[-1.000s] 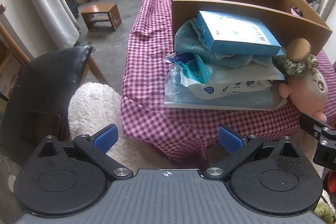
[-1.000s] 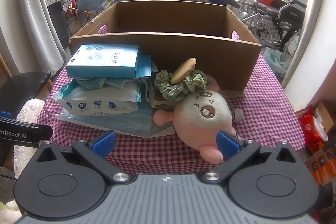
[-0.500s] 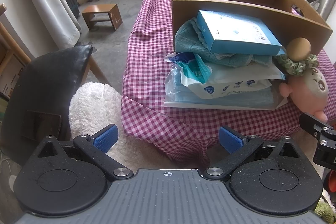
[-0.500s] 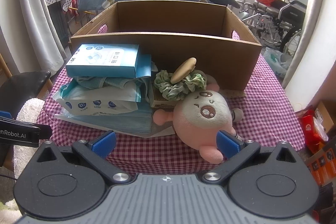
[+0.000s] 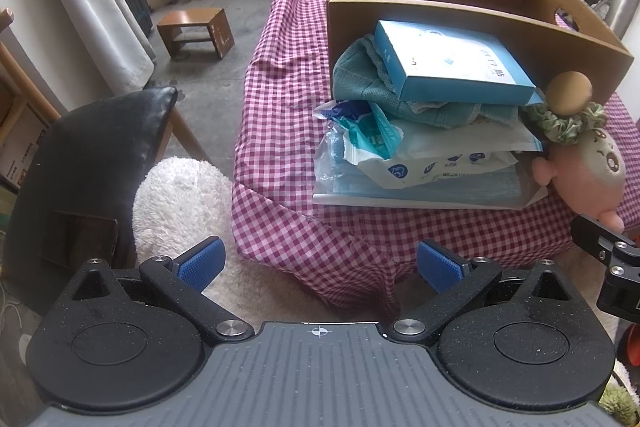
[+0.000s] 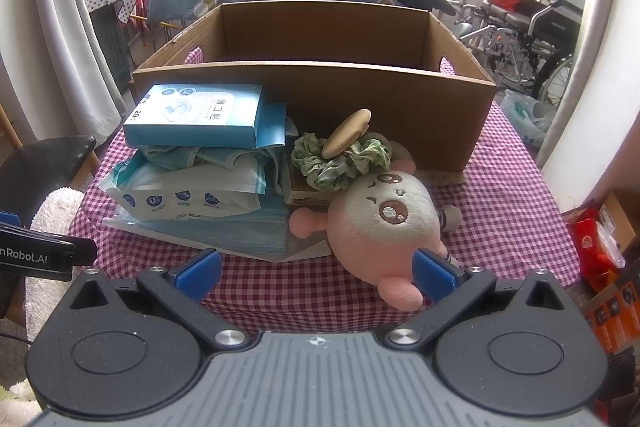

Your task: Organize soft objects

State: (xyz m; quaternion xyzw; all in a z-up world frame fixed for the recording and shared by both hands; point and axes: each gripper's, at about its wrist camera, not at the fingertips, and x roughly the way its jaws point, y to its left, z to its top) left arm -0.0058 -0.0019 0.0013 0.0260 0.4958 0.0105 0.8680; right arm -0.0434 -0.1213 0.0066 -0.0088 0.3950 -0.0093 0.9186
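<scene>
The round pink-and-cream plush toy (image 6: 382, 219) lies on its side on the magenta-and-white checked tablecloth (image 6: 500, 211), just in front of the open brown cardboard box (image 6: 320, 83), with one pink foot close to the inner face of your right gripper's right-hand blue pad. Your right gripper (image 6: 316, 271) has its jaws spread wide and holds nothing; the toy sits partly between the pads in the view, but you cannot tell whether the pad actually touches the foot. A crinkled green fabric scrunchie (image 6: 340, 159) rests against the top of the toy, with a flat tan oval disc (image 6: 346, 133) leaning on it.

Beside the toy on your left is the stack of soft packs: a flat clear bag of light blue sheets (image 6: 224, 227) at the bottom, a white-and-blue plastic wipes pack (image 6: 188, 195) on that, a crumpled teal knitted cloth (image 6: 192, 155) above, and a light blue rectangular carton (image 6: 196, 117) on top. The stack stands just in front of the box's near wall.

Your left gripper (image 5: 318, 265) is also wide open and empty, hanging off the table's corner above the draped cloth and well short of the stack. Below it are a fluffy white cushion (image 5: 180, 195) and a black padded chair back (image 5: 92, 155). The box looks empty as far as its inside shows.
</scene>
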